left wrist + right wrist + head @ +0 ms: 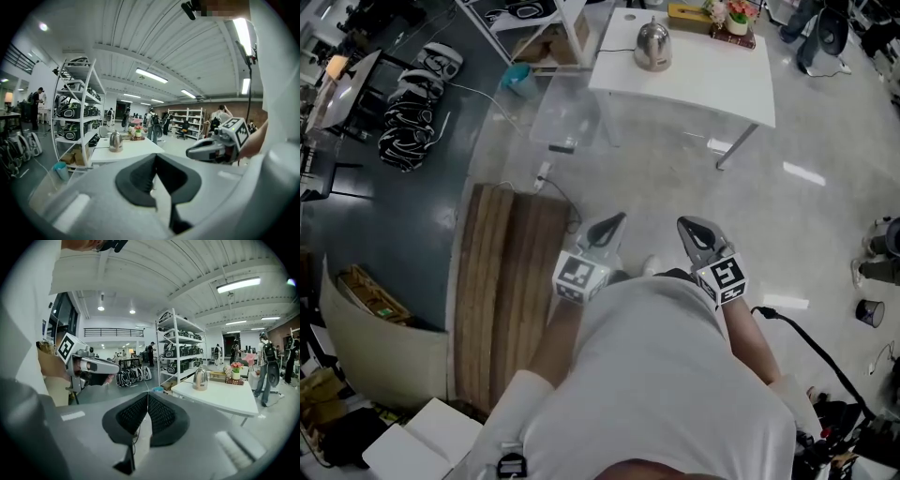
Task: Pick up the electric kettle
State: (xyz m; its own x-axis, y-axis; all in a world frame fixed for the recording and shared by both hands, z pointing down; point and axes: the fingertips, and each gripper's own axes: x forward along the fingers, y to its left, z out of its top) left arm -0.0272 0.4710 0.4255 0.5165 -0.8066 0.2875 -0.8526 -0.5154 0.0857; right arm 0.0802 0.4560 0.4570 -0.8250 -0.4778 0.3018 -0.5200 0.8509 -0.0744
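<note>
We hold the left gripper (607,230) and right gripper (694,234) clenched and empty, well apart from the white table (712,80) bearing the electric kettle (653,45).

No text, brand, number or sign is showing clearly enough to read in any view. The marker cube (579,277) on the left hand-held gripper (617,220) and the marker cube (724,278) on the right hand-held gripper (682,225) are showing only black-and-white square patterns, not letters or digits. Any print on the yellowish box (686,16) at the far edge of the table (712,84) is appearing too small and blurred to make out.
</note>
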